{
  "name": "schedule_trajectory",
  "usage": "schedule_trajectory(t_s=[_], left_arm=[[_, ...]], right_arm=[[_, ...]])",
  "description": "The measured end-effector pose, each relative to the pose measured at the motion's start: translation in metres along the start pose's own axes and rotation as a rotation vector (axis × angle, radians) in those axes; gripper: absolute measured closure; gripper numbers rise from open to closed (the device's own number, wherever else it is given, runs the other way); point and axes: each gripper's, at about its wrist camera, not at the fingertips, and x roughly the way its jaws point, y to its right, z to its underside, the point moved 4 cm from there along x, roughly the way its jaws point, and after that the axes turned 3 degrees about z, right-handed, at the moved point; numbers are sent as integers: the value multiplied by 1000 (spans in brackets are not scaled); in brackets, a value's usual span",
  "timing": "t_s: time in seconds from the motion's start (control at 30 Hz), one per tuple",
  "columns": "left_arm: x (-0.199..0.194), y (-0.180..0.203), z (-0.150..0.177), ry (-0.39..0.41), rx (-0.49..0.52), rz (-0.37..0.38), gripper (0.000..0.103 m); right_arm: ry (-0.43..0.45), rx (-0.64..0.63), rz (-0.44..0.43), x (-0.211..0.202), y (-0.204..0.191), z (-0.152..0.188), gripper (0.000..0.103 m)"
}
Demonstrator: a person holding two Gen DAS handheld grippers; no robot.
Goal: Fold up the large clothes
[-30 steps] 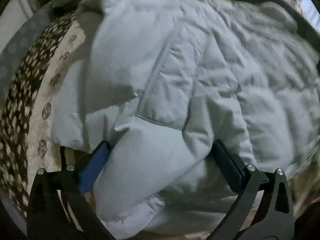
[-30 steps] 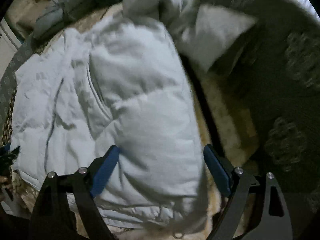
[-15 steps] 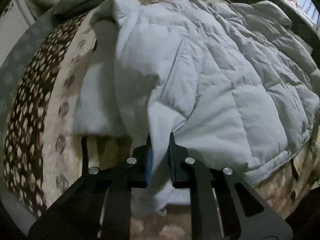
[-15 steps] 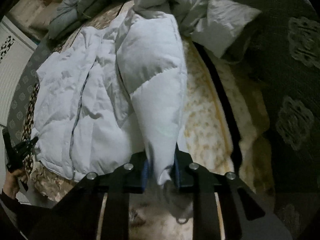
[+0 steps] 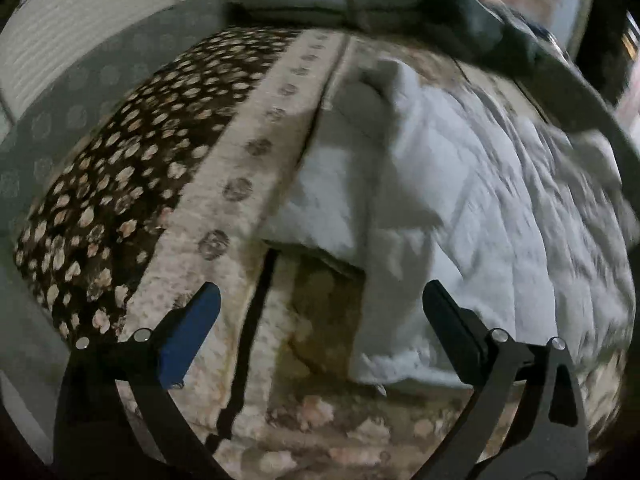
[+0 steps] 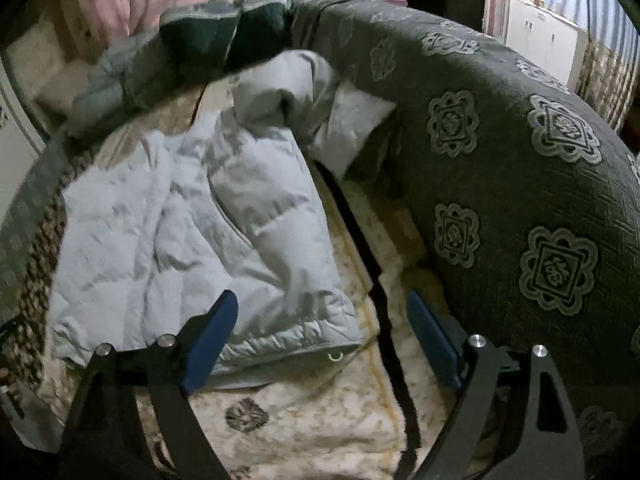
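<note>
A pale grey-blue puffer jacket (image 6: 192,240) lies spread on a cream flowered bedspread (image 6: 320,420). Its sleeve is folded over the body and its hood is bunched at the far end. My right gripper (image 6: 324,332) hangs above the jacket's hem corner. Its jaws are opening wide and the blue pads touch nothing. In the left wrist view the jacket (image 5: 480,208) fills the right side, blurred. My left gripper (image 5: 320,320) hovers over its near edge and the bedspread (image 5: 224,220). Its jaws are also opening, with no cloth pinched between them.
A grey cover with medallion patterns (image 6: 520,200) rises along the right of the bed. Dark folded clothes (image 6: 224,40) are heaped at the far end. A brown spotted blanket (image 5: 120,180) lies to the left of the jacket, with a ribbed white panel (image 5: 80,32) beyond it.
One second ago both grippers stood open around jacket folds, then shut on them. Both have now let go, spread wide and lifted away, and the jacket has dropped back onto the bed.
</note>
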Motion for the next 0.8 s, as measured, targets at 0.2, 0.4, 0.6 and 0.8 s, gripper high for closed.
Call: schedule_trajectory(t_s=[0.2,0.4,0.6,0.8], left_arm=[[58,-22,-4,-69,-149,14,3],[102,-25,-10,-98,-232,40,3],[137,-15,-14,-145,-315,149,3],[181,-6,3,-285,-322,79,22]], right_arm=[[-34,11,-43,24,0,-9,16],[-24,-2,-76,43,-17,-31,16],[-60,-5,-71,73,-36,-42,16],[-117,-61,-35,98,-53,-37,16]])
